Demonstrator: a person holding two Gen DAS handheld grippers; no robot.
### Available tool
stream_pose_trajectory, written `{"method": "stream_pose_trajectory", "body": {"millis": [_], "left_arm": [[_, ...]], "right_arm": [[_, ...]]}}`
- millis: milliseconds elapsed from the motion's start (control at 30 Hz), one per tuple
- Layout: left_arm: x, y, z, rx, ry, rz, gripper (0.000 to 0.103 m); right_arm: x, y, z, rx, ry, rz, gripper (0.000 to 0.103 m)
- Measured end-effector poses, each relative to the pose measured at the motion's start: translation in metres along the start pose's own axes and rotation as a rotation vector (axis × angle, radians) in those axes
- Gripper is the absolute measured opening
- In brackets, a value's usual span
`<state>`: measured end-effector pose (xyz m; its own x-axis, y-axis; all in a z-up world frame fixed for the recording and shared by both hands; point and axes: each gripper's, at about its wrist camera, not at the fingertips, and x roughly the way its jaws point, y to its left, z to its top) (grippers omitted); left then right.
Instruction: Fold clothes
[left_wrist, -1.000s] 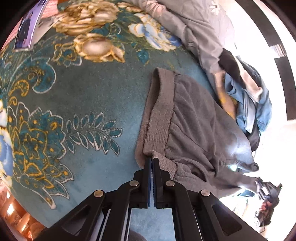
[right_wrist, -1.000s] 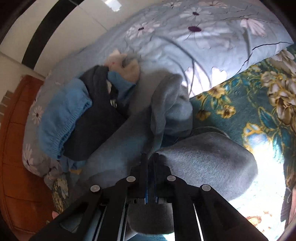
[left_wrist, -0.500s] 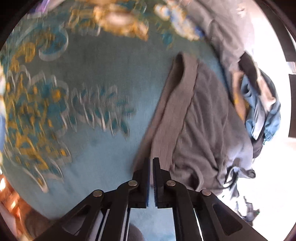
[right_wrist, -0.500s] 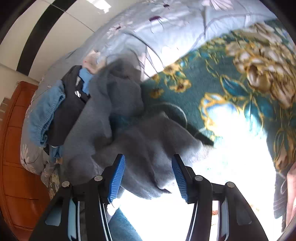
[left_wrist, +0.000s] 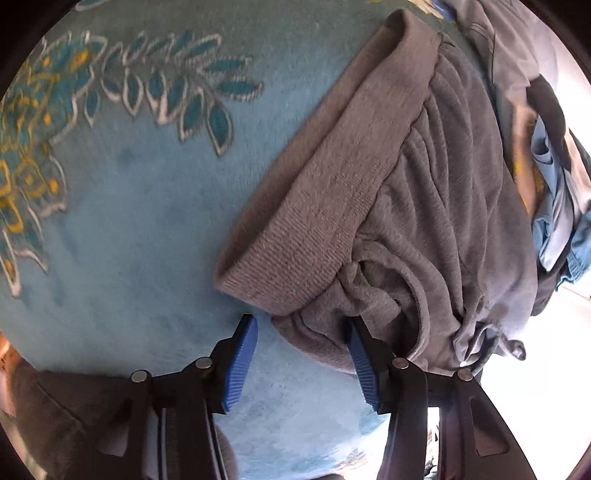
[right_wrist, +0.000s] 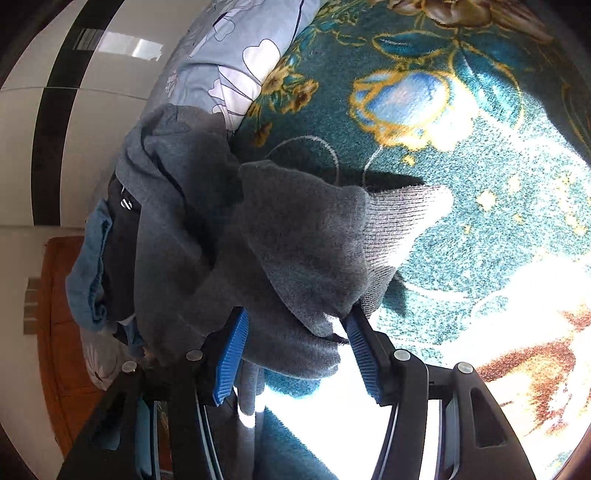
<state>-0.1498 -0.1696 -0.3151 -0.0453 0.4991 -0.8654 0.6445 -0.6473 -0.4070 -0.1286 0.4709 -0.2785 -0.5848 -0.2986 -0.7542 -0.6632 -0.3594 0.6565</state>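
**Grey fleece garment lying rumpled on the teal blanket**

We see a grey fleece garment (left_wrist: 436, 206) spread loosely on the teal floral blanket (left_wrist: 147, 221). Its wide ribbed band (left_wrist: 325, 192) runs diagonally along the left edge, with soft gathers fanning out behind it. In the right wrist view a ribbed cuff (right_wrist: 402, 221) points right, and the fabric is bunched in thick folds.

I am in a home bedroom: a teal floral blanket (right_wrist: 461, 155) covers the bed, a flowered pillow (right_wrist: 225, 70) lies by the tiled wall (right_wrist: 92, 92), with heaped clothes (right_wrist: 110, 258) and a wooden headboard (right_wrist: 59, 332).
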Motion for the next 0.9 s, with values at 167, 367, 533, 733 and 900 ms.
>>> {"method": "stream_pose_trajectory", "body": {"millis": [167, 367, 533, 733, 900], "left_arm": [[-0.014, -0.001, -0.003, 0.008, -0.074, -0.054, 0.044], [-0.043, -0.002, -0.007, 0.042, -0.152, -0.120, 0.010], [-0.074, -0.003, -0.009, 0.079, -0.225, -0.170, 0.009], [-0.146, 0.045, 0.022, 0.113, -0.334, -0.158, 0.009], [-0.117, 0.041, 0.030, 0.088, -0.307, -0.088, 0.009]], "right_arm": [[-0.005, -0.006, -0.004, 0.092, -0.042, 0.028, 0.032], [-0.039, 0.015, -0.001, 0.053, -0.145, 0.050, 0.002], [-0.120, 0.058, 0.007, -0.075, -0.334, 0.105, 0.002], [-0.174, 0.123, 0.015, -0.294, -0.414, 0.108, 0.002], [-0.076, 0.136, 0.042, -0.352, -0.233, -0.099, 0.002]]}}
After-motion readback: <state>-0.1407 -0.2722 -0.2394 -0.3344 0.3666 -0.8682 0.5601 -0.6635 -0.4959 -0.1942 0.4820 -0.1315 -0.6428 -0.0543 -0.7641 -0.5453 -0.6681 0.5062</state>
